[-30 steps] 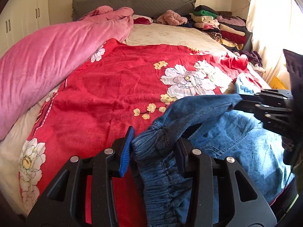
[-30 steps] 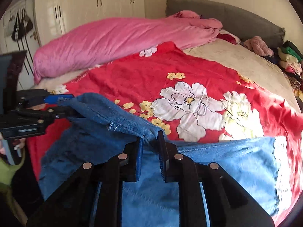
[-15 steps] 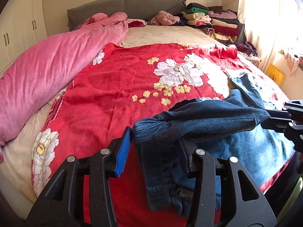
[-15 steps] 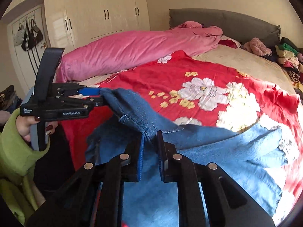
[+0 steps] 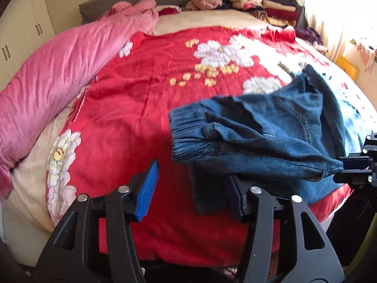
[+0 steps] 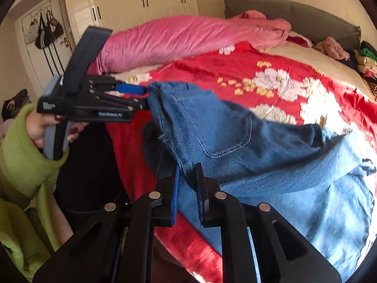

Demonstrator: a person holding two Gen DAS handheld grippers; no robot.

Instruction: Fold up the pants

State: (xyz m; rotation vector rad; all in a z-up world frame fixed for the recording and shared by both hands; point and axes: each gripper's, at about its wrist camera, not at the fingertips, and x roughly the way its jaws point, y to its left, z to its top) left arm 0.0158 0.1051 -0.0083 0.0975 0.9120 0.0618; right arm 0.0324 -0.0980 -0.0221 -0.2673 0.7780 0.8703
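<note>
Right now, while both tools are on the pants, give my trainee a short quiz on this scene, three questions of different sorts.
1. True or false: the right tool is shut on the jeans.
2. What lies under the jeans? A: a red flowered cover. B: a bare wooden floor. C: a grey rug.
3. Fill in: the jaws of the left tool stand ____.

Key
1. True: it pinches a fold of denim.
2. A.
3. Open. They have just been opening. Denim hangs in the gap and drapes over one finger, but it is not pinched.
</note>
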